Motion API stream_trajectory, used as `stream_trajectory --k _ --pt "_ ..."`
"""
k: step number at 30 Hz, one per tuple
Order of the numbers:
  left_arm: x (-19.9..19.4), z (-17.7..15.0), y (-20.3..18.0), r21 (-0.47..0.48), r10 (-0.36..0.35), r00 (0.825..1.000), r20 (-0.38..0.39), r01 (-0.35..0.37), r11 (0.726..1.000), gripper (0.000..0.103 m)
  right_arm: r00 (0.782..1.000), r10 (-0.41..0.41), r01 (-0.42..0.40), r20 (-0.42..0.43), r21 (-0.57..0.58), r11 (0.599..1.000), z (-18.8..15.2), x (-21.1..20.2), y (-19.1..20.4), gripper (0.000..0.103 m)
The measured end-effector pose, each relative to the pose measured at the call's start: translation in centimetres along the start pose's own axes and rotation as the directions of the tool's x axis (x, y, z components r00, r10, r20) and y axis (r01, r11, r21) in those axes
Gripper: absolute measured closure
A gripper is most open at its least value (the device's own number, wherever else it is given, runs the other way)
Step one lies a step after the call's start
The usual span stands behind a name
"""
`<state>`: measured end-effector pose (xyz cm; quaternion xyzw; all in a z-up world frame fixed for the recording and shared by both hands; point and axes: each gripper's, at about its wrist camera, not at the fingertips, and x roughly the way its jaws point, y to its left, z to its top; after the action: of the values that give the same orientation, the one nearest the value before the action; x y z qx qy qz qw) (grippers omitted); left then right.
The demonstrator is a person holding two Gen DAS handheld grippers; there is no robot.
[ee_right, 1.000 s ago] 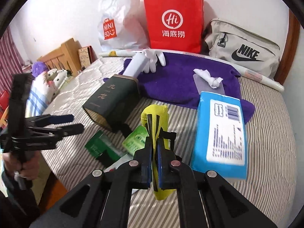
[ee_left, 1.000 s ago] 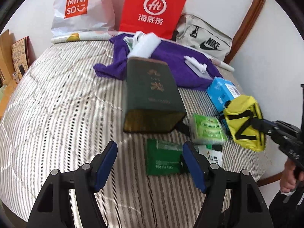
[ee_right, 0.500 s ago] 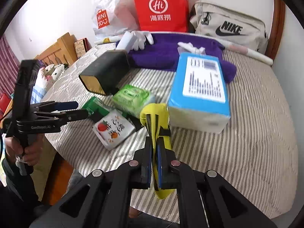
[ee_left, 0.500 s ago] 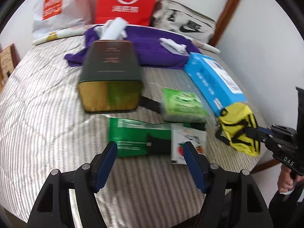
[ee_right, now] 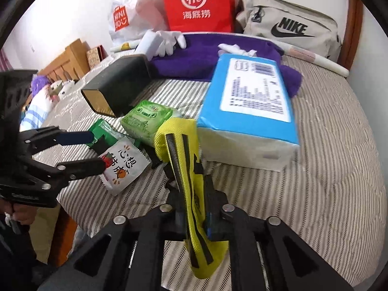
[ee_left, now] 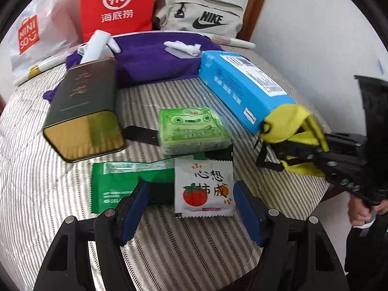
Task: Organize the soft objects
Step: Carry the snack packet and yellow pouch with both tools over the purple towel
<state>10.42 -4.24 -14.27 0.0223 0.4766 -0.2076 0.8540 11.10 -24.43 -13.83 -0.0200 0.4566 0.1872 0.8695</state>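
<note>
The right gripper has its fingers clamped on a yellow pouch with black straps, which is held off the striped bed just in front of a blue tissue pack; in the left wrist view the same pouch hangs at the near end of that blue pack. The left gripper hovers low over the bed with its blue-padded fingers spread wide apart and holding nothing, one to each side of a white sachet printed with a tomato. The sachet overlaps the right end of a flat green packet, and a black strap lies between these and a dark green tin lying on its side with its gold end facing forward. A light green wipes pack sits just behind the sachet, between the tin and the blue pack. Farther back a purple towel is spread on the bed, carrying a white roll and a crumpled white cloth. Against the wall stand a white Miniso bag, a red paper bag and a beige Nike bag. In the right wrist view a wooden headboard and stuffed toys show at the left
</note>
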Motion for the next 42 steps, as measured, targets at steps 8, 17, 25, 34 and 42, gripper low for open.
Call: stream_trajectory --k 8,17,25,34,42 --pt "1.6 -0.2 -2.5 0.099 0.066 0.998 -0.011 -0.065 0.993 0.027 0.999 -0.007 0.005 0.054 0.036 0.999 -1.6 -3.4 -2.0 0.097" --pt "2.4 -0.4 -5.1 0.214 0.164 0.986 0.030 -0.167 0.962 0.055 0.998 -0.004 0.000 0.063 0.077 0.997 -2.2 -3.6 -3.4 0.097" --pt "0.9 0.0 -3.6 0.095 0.070 0.996 0.049 -0.075 0.993 0.058 0.998 0.007 -0.013 0.067 0.087 0.996 -2.5 -3.8 -3.2 0.097" --pt "-2.3 0.1 -1.2 0.016 0.101 0.989 0.106 -0.104 0.995 0.058 0.999 0.023 -0.027 0.042 0.083 0.996 -2.5 -3.2 -2.4 0.097" --pt "-4.6 -0.5 1.9 -0.064 0.161 0.978 0.134 -0.153 0.986 0.058 0.998 0.028 -0.031 0.062 0.062 0.998 -1.3 -4.2 -1.5 0.097"
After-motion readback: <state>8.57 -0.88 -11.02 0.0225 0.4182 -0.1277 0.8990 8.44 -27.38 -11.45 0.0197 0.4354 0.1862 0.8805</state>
